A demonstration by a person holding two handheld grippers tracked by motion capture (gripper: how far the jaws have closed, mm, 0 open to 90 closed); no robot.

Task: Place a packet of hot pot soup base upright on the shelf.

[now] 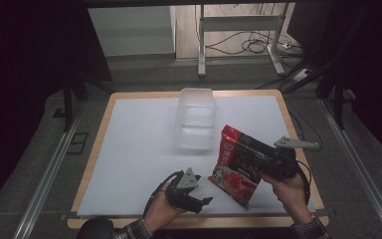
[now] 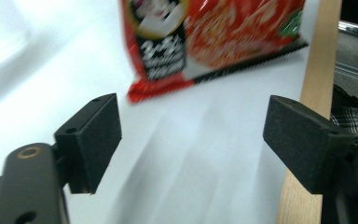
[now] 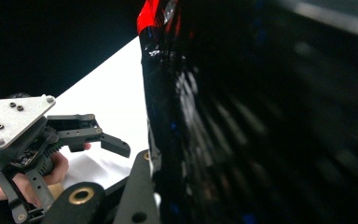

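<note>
A red and black snack bag (image 1: pixel 236 169) hangs tilted just above the white mat, at the front right. My right gripper (image 1: pixel 261 162) is shut on the bag's upper right edge. In the right gripper view the bag's dark back (image 3: pixel 223 140) stands pressed against one black finger (image 3: pixel 137 196). My left gripper (image 1: pixel 201 191) sits near the table's front edge, left of the bag and apart from it. It is open, with nothing between its pads (image 2: pixel 98 135). Ahead of it the bag's lower corner (image 2: pixel 205 42) hovers over the mat. The left gripper (image 3: pixel 107 140) also appears in the right gripper view.
A clear plastic container (image 1: pixel 196 119) stands on the white mat (image 1: pixel 134 144) at the back middle. A wooden table rim (image 1: pixel 99 139) frames the mat, seen close on the right (image 2: pixel 314 74). A metal stand and cables (image 1: pixel 248 45) lie behind the table.
</note>
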